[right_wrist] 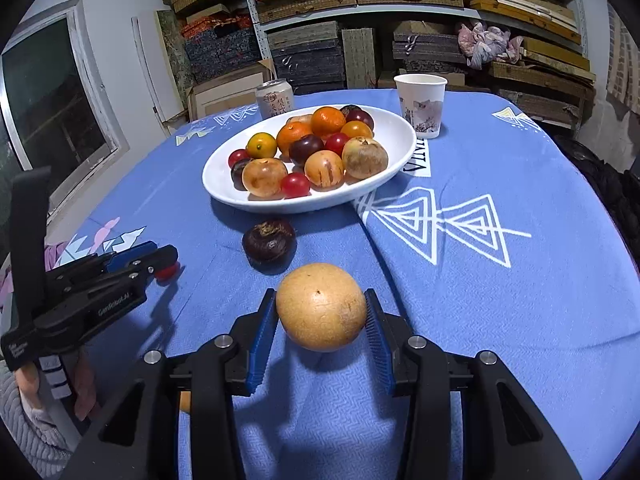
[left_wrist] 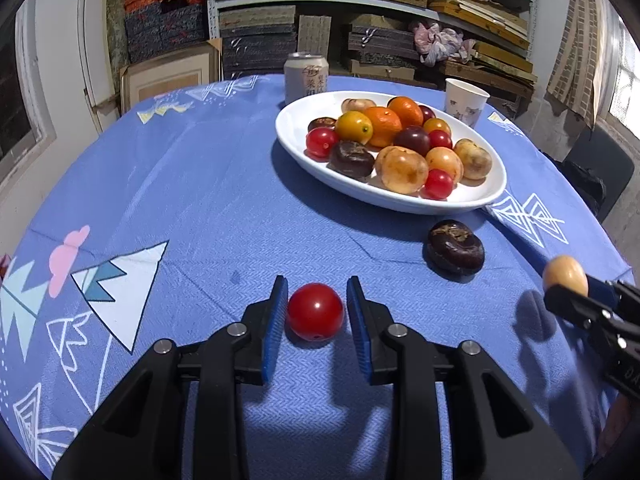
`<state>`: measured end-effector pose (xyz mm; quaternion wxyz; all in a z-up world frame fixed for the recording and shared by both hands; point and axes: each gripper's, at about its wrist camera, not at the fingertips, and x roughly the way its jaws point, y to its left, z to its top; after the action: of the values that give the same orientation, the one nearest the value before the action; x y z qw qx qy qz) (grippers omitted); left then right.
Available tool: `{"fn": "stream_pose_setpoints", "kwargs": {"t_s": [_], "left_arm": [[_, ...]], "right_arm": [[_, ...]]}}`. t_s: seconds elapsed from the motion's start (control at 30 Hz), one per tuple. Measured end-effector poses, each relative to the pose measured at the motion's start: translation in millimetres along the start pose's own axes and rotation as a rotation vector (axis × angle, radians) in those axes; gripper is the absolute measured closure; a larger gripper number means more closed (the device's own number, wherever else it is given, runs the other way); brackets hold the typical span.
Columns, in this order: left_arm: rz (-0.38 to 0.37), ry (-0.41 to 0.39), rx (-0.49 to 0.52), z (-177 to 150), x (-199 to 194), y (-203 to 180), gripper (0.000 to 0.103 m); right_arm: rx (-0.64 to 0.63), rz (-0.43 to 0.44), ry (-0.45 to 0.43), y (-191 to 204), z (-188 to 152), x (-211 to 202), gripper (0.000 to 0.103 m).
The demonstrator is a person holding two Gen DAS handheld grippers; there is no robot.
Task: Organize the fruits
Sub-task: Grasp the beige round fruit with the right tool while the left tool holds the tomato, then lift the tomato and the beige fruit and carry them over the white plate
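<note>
On a blue-patterned tabletop [left_wrist: 192,184], two sets of tongs work among loose fruit. The left tongs [left_wrist: 317,312] stand open around one red cherry tomato [left_wrist: 315,311], which rests on the cloth, a gap showing on its right side. The right tongs [right_wrist: 321,308] are closed on one tan round fruit [right_wrist: 321,306], held above the cloth. One dark chestnut-like fruit [left_wrist: 455,246] lies loose just in front of the single white oval dish [left_wrist: 304,120], which holds a heap of fruit, two oranges among them. Behind it stand one drink can [left_wrist: 306,76] and one paper cup [left_wrist: 466,101]. Only the right wrist view shows the person's hand [right_wrist: 28,376] on the left tool's handle.
</note>
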<state>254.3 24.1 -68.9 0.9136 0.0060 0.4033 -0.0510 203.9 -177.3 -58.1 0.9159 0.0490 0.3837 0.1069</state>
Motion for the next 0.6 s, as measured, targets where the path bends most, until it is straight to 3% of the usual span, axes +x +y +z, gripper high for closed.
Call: {"fn": "stream_pose_setpoints", "kwargs": {"t_s": [0.13, 0.27, 0.33, 0.4, 0.6], "left_arm": [[-0.042, 0.058, -0.059, 2.9, 13.9, 10.9, 0.067], [-0.058, 0.056, -0.059, 2.9, 15.5, 10.1, 0.067], [-0.074, 0.048, -0.057, 2.7, 14.1, 9.5, 0.074], [-0.094, 0.050, -0.058, 1.8, 13.2, 9.5, 0.074], [-0.079, 0.023, -0.026, -0.5, 5.9, 2.2, 0.074]], "right_arm": [[0.004, 0.007, 0.003, -0.6, -0.3, 0.9, 0.059], [0.004, 0.020, -0.001, -0.2, -1.3, -0.7, 0.059], [0.005, 0.025, -0.006, 0.6, -1.4, -2.1, 0.059], [0.006, 0.027, -0.011, 0.7, -1.3, -4.2, 0.059], [0.014, 0.036, -0.019, -0.5, -0.1, -7.9, 0.059]]}}
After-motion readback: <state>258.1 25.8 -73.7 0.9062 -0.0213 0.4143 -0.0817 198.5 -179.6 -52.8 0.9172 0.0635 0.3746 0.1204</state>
